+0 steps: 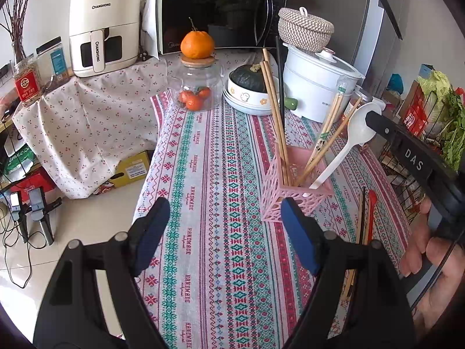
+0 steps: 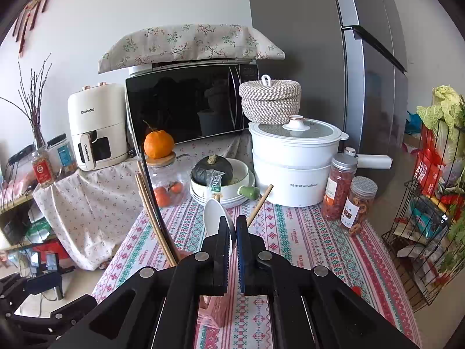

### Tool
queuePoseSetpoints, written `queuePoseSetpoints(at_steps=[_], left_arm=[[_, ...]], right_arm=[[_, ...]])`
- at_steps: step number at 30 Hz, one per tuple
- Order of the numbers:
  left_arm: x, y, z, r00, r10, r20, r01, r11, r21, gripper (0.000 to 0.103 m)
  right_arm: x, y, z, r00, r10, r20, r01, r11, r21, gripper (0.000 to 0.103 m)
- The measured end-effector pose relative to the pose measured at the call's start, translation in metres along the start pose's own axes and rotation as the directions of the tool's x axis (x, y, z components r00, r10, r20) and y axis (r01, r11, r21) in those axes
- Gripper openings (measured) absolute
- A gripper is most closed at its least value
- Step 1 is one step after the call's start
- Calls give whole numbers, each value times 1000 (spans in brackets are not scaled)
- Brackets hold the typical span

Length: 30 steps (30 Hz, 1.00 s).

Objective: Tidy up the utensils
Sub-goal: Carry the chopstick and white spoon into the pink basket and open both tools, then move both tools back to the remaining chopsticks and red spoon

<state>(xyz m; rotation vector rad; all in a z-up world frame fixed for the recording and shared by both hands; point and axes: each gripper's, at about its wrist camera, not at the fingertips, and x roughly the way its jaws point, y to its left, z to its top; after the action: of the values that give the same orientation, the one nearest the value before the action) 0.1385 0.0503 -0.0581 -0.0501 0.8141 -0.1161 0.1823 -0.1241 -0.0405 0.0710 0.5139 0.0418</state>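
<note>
now left gripper [image 1: 225, 221] hangs over patterned tablecloth [image 1: 215, 174], jaws wide apart, nothing between. right gripper [image 2: 232, 226] clamped on bowl of white spoon [image 1: 343, 148], handle down inside pink holder [image 1: 293, 195] with chopsticks [image 1: 274, 113]. more utensils [image 1: 366, 218] lie on cloth beside holder.

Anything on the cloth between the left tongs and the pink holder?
Nothing: in the left wrist view, only bare patterned tablecloth separates the open left tongs from the pink holder.

Orange [image 1: 197, 44] atop glass jar [image 1: 196, 87], beside dark squash [image 1: 250, 78] in bowl, before microwave [image 1: 215, 11].
</note>
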Motion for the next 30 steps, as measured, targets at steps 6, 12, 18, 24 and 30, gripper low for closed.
queuePoseSetpoints(at_steps=[6, 12, 18, 24, 30], left_arm=[[0, -6, 0, 1000, -4, -14, 4, 1000, 13, 84], [-1, -15, -4, 1000, -4, -29, 5, 999, 39, 87], [-3, -23, -9, 999, -7, -39, 10, 998, 55, 90], [-2, -34, -16, 998, -14, -58, 19, 996, 91, 92], [8, -49, -24, 992, -36, -118, 50, 992, 114, 92]], right_arm=[[0, -2, -2, 997, 51, -51, -50, 998, 25, 30], [-18, -17, 5, 994, 94, -48, -90, 992, 86, 64], [-33, -33, 3, 995, 85, -58, -79, 992, 97, 86], [-38, -50, -11, 993, 37, -114, -35, 999, 17, 89], [-36, -76, -31, 980, -10, -201, 6, 1000, -20, 90]])
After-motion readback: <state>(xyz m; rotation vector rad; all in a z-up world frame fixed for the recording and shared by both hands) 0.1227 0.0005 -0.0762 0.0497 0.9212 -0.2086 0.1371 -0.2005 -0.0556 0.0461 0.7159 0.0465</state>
